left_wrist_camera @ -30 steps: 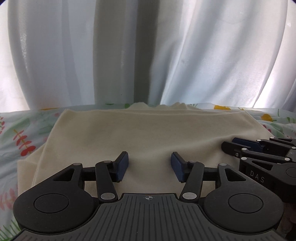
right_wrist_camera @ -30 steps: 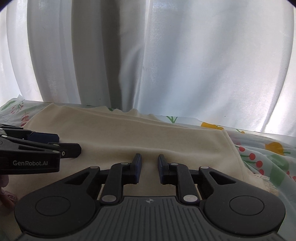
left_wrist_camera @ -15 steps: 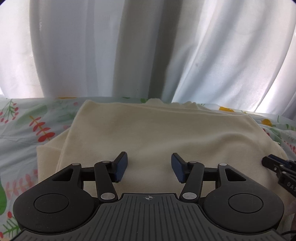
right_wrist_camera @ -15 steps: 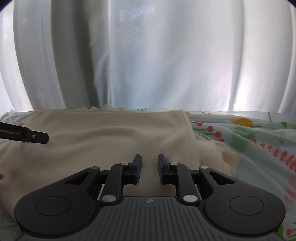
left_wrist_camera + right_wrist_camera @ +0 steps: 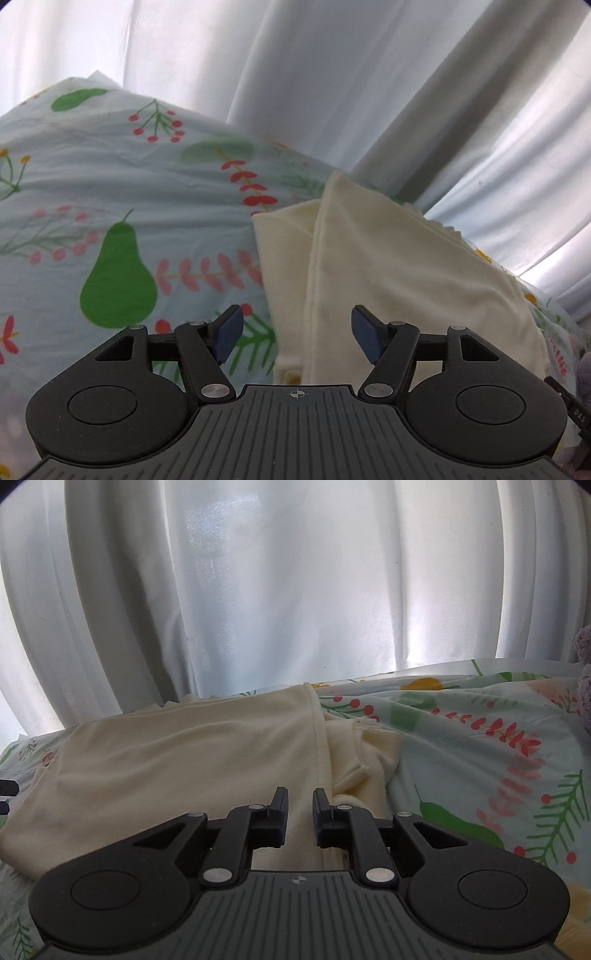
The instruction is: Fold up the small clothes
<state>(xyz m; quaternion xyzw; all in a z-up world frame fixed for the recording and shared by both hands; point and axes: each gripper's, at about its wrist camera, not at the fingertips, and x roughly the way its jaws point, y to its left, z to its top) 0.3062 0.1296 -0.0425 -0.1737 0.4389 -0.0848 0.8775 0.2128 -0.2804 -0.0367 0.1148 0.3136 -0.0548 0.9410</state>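
Cream-coloured soft knit garment (image 5: 406, 295), folded over itself in layers, lies flat on the pale blue bedsheet printed with pears and red sprigs (image 5: 110, 221), in front of white pleated curtains (image 5: 295, 590).

The trouble I would expect from here is a pinch that catches only the top layer. The edges are stacked and uneven on both sides, so lifting one ply would drag the fold open or bunch it.

The left gripper (image 5: 297, 334) has its blue-padded fingers spread wide, holding nothing, and straddles the garment's left edge. The right gripper (image 5: 299, 812) has its fingers only a narrow gap apart with no cloth between them, poised over the right-hand seam, just beside the rumpled sleeve (image 5: 369, 753).
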